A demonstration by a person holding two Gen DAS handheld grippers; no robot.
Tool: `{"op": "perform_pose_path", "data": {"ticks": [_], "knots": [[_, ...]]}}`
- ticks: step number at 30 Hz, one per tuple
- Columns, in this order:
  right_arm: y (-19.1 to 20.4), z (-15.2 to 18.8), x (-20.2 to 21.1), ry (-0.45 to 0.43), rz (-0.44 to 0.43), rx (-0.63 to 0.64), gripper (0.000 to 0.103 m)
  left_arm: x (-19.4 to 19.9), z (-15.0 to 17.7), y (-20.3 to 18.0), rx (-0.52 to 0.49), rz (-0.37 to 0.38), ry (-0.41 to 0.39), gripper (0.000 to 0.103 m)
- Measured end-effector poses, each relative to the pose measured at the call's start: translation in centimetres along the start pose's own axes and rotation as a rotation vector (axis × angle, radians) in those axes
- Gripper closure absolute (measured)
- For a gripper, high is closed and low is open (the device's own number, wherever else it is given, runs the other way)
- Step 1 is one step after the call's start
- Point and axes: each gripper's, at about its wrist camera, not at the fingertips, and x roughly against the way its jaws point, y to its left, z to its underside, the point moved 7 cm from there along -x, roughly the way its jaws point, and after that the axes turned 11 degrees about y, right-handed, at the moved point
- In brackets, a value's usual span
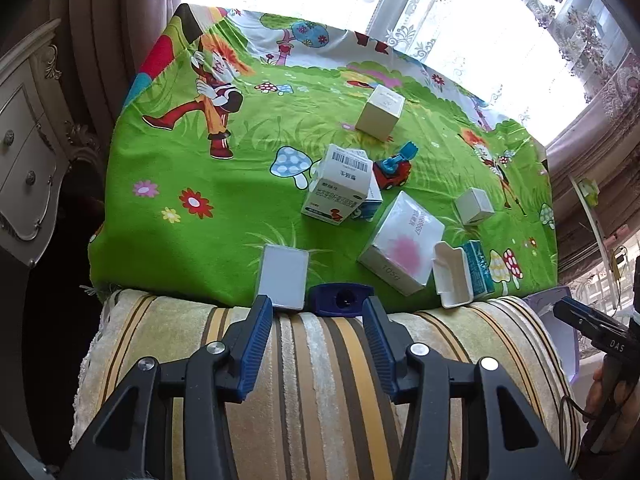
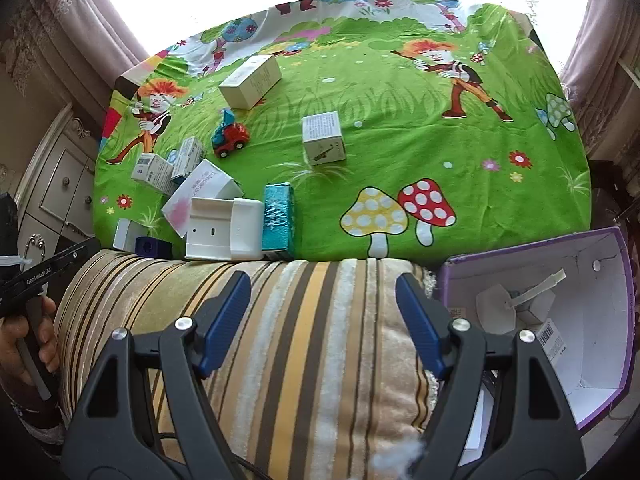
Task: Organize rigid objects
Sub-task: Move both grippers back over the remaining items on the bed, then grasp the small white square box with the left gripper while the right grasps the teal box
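Several boxes lie on a green cartoon cloth (image 1: 208, 184). A dark blue sharpener-like block (image 1: 342, 299) sits at the cloth's near edge, just beyond my open, empty left gripper (image 1: 318, 310). A flat white box (image 1: 282, 276) is beside the left finger. A pink-and-white box (image 1: 402, 244), a white plastic case (image 1: 452, 274), a teal box (image 1: 478, 268), medicine boxes (image 1: 340, 186) and a red toy truck (image 1: 394, 168) lie further on. My right gripper (image 2: 322, 284) is open and empty over a striped cushion, near the white case (image 2: 224, 228) and teal box (image 2: 280, 216).
A purple-edged open cardboard box (image 2: 560, 264) with a few items inside stands at the right of the striped cushion (image 2: 312, 340). A small white cube box (image 2: 323, 138) and a long white box (image 2: 250, 80) lie mid-cloth. A white dresser (image 1: 24, 152) stands left. Curtains and a window lie behind.
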Motion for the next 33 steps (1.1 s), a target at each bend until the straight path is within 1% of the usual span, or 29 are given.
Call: {"op": "perform_pose_path", "data": {"ticks": [6, 10, 14, 23, 28, 29, 33], "knots": [[1.9, -1.0, -1.5, 0.036, -0.004, 0.058, 0.025, -1.5, -0.8, 0.6, -0.015, -0.067, 0.047, 0.052], [2.6, -1.8, -3.2, 0.075, -0.02, 0.07, 0.025, -2.6, -1.2, 1.3, -0.002, -0.082, 0.085, 0.052], [3.4, -2.5, -4.9, 0.113, -0.01, 0.092, 0.025, -3.4, -1.7, 1.6, -0.003, -0.103, 0.106, 0.052], [3.5, -4.0, -8.0, 0.173, 0.006, 0.11, 0.025, -4.7, -2.0, 1.6, -0.015, -0.111, 0.133, 0.052], [3.3, -4.6, -9.1, 0.187, 0.013, 0.112, 0.026, -5.2, -2.0, 1.6, -0.017, -0.115, 0.146, 0.052], [3.3, -4.7, -9.3, 0.19, 0.012, 0.112, 0.026, -5.3, -2.0, 1.6, -0.018, -0.116, 0.149, 0.052], [3.2, -5.1, -9.9, 0.198, 0.012, 0.111, 0.034, -5.6, -2.1, 1.6, -0.023, -0.119, 0.156, 0.053]]}}
